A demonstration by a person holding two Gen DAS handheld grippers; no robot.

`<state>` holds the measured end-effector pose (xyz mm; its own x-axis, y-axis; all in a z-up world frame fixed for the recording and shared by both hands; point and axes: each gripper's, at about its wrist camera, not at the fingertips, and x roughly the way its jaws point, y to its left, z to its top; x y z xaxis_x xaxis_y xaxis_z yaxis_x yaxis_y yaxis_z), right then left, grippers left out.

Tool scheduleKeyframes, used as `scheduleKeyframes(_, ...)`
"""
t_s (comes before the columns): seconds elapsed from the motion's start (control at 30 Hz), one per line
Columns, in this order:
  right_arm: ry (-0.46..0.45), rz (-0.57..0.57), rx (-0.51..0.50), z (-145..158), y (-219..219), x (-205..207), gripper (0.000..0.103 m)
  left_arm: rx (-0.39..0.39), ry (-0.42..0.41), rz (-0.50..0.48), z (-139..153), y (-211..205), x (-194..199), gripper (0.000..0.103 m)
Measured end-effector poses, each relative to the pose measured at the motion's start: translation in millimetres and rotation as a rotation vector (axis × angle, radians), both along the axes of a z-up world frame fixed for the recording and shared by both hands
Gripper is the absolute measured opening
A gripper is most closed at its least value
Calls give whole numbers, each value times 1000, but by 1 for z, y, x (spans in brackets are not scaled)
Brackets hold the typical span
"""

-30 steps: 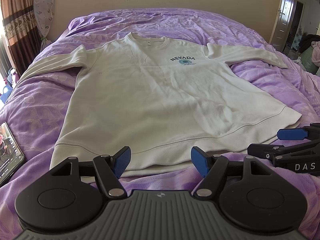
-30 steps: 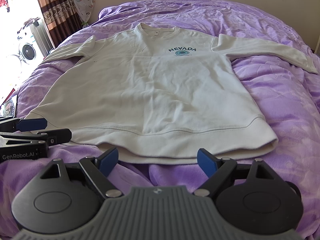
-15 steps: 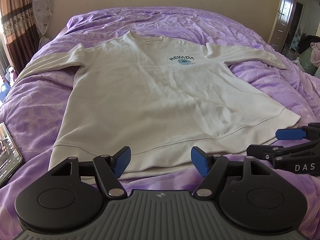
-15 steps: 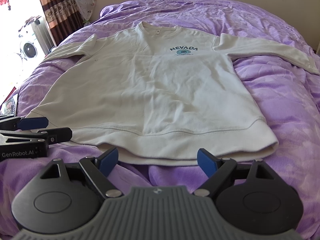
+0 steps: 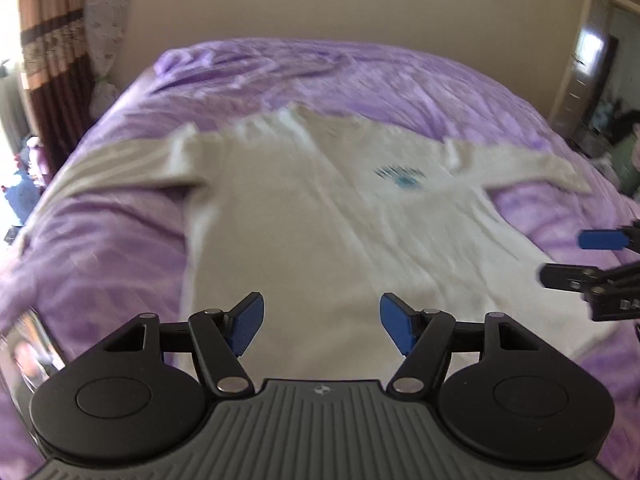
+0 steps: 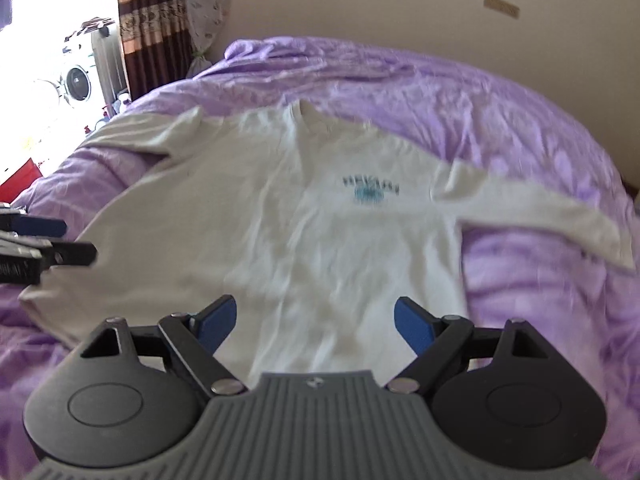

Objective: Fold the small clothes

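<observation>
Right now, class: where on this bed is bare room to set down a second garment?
Bare purple bedspread lies beyond the sweatshirt collar, and beside the body under its right sleeve. The middle is taken.

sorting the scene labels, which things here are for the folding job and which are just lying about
For the job: sweatshirt, left gripper, right gripper, both open.
Lying about: bedspread, curtain, washing machine, phone.
</observation>
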<state>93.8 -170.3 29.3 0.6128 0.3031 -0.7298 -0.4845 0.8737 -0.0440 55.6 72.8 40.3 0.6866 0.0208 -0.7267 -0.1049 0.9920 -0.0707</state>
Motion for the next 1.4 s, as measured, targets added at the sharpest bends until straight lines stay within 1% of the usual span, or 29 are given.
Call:
scheduleKeyframes(0.1, -48, 26, 30, 8, 9, 24, 82, 7, -27, 69, 9, 32, 17, 78)
scheduleKeyframes(0.17, -94, 33, 55, 9, 16, 40, 82, -2, -47, 108, 14, 57, 27, 77)
scheduleKeyframes(0.27, -150, 22, 49, 4, 27, 68, 82, -26, -56, 156, 21, 96, 41, 77)
scheduleKeyframes(0.33, -164, 8, 60, -2, 34, 88, 82, -42, -64, 200, 26, 126, 47, 77)
scheduleKeyframes(0.4, -204, -37, 124, -7, 35, 106, 82, -40, -78, 250, 30, 156, 50, 77)
scheduleKeyframes(0.47, -244, -71, 181, -10, 38, 121, 82, -36, -67, 299, 31, 185, 54, 77)
scheduleKeyframes(0.53, -247, -71, 187, -15, 48, 138, 82, -56, -51, 344, 29, 215, 57, 78)
scheduleKeyframes(0.6, -243, -55, 192, -22, 61, 153, 82, -100, -38, 408, 23, 247, 58, 78)
scheduleKeyframes(0.67, -244, -14, 210, -30, 74, 164, 82, -158, -35, 465, 13, 278, 57, 78)
scheduleKeyframes(0.77, -214, 76, 223, -42, 95, 186, 82, -286, -45, 548, -10, 324, 56, 78)
scheduleKeyframes(0.87, -121, 108, 169, -58, 123, 212, 82, -421, -50, 621, -36, 362, 51, 78)
scheduleKeyframes(0.93, -59, 122, 168, -70, 139, 227, 82, -495, -50, 670, -54, 384, 47, 78)
scheduleKeyframes(1.0, -20, 140, 155, -81, 154, 241, 81, -562, -59, 711, -71, 402, 45, 79)
scheduleKeyframes(1.03, -14, 149, 141, -85, 160, 247, 74, -597, -64, 728, -80, 411, 45, 79)
scheduleKeyframes(1.07, -12, 157, 125, -90, 167, 253, 63, -638, -65, 747, -89, 419, 44, 79)
scheduleKeyframes(1.1, -8, 163, 110, -96, 174, 259, 57, -680, -62, 772, -100, 428, 44, 79)
scheduleKeyframes(1.13, -1, 167, 102, -101, 179, 264, 47, -712, -59, 801, -109, 434, 44, 79)
scheduleKeyframes(1.2, 12, 163, 89, -111, 188, 275, 41, -751, -52, 862, -125, 446, 42, 79)
scheduleKeyframes(1.23, 12, 159, 80, -114, 190, 277, 28, -764, -50, 892, -132, 451, 41, 79)
scheduleKeyframes(1.27, 12, 162, 68, -117, 193, 279, 12, -777, -46, 912, -138, 455, 40, 79)
scheduleKeyframes(1.3, 10, 169, 56, -119, 196, 279, 10, -789, -42, 927, -142, 459, 40, 79)
scheduleKeyframes(1.37, -4, 184, 46, -122, 197, 278, 10, -801, -42, 952, -147, 465, 39, 77)
scheduleKeyframes(1.4, -8, 198, 43, -124, 198, 278, 10, -804, -40, 962, -148, 467, 39, 70)
